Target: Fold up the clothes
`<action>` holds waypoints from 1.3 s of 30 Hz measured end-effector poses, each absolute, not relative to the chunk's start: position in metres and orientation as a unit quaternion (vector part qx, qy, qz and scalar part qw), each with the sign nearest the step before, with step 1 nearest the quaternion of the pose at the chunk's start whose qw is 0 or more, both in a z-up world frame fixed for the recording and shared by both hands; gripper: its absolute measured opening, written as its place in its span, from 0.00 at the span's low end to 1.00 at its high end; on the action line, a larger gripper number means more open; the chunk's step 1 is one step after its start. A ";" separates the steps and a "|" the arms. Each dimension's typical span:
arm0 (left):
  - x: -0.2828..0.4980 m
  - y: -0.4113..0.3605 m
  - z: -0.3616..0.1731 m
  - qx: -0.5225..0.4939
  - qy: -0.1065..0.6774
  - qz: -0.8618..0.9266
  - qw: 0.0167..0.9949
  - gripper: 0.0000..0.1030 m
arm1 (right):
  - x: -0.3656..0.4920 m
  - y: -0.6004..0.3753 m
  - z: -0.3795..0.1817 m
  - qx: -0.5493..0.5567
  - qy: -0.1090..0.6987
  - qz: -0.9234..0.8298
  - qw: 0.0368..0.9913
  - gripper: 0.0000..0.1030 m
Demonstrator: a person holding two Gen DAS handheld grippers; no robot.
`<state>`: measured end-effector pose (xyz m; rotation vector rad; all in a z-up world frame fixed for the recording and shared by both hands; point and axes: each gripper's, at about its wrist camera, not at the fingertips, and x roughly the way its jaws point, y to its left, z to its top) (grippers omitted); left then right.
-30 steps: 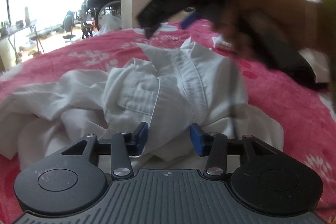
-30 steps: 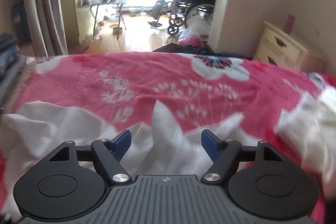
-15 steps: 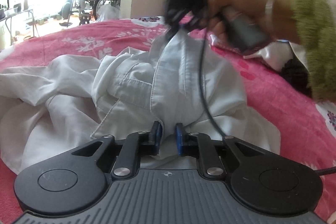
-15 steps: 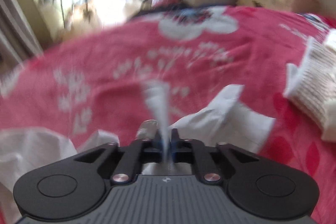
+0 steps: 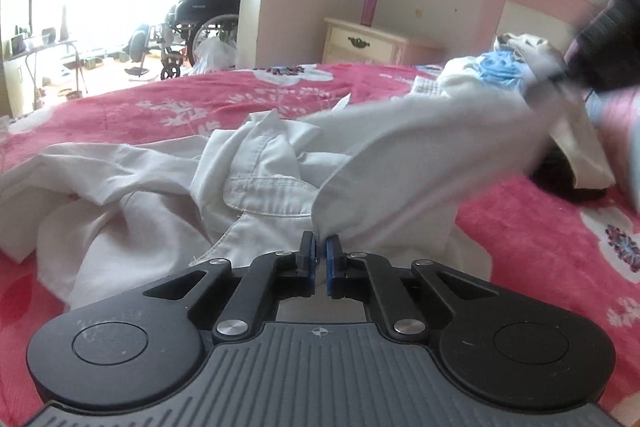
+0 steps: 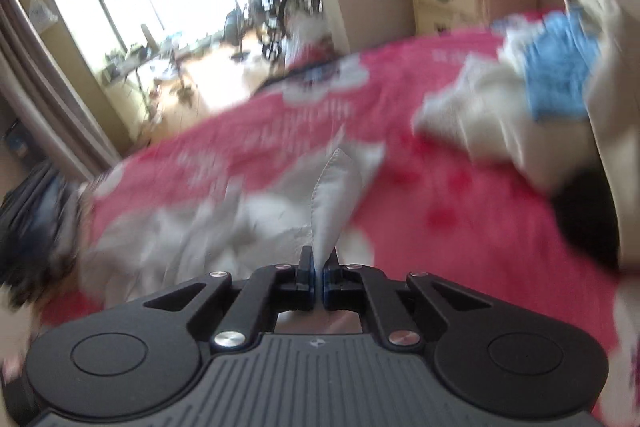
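Left wrist view: white shirt point(image 5: 256, 187) lies crumpled on the pink bed point(image 5: 540, 227), one fold pinched in the closed left hand-held gripper point(image 5: 319, 251). A pointed edge is clamped by the right hand-held gripper point(image 6: 319, 261), likely so the cloth can be stretched flat.

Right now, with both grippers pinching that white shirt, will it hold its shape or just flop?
Probably flop: the white shirt lies crumpled on the pink bedspread. Between the left gripper and right gripper it likely drapes. It seems light.
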<state>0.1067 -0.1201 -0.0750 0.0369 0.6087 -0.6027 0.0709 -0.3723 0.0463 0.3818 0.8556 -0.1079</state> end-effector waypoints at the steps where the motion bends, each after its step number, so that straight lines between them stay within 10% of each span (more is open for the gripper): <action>1: 0.101 -0.116 -0.073 0.015 0.292 -0.291 0.911 0.02 | 0.057 -0.366 0.043 0.193 0.425 -0.044 0.883 0.04; 20: 0.067 0.044 -0.032 0.023 0.289 -0.148 0.945 0.05 | 0.020 -0.151 -0.053 0.356 0.530 0.231 0.734 0.05; 24: 0.072 0.069 -0.047 0.007 0.334 -0.113 0.936 0.33 | 0.038 -0.122 -0.075 0.296 0.539 0.225 0.755 0.14; 30: 0.054 0.107 -0.056 -0.070 0.370 -0.088 0.922 0.50 | 0.034 -0.116 -0.068 0.219 0.543 0.233 0.776 0.47; 39: 0.012 0.115 -0.085 -0.186 0.465 -0.114 0.858 0.54 | -0.005 -0.155 -0.021 0.157 0.485 0.272 0.816 0.54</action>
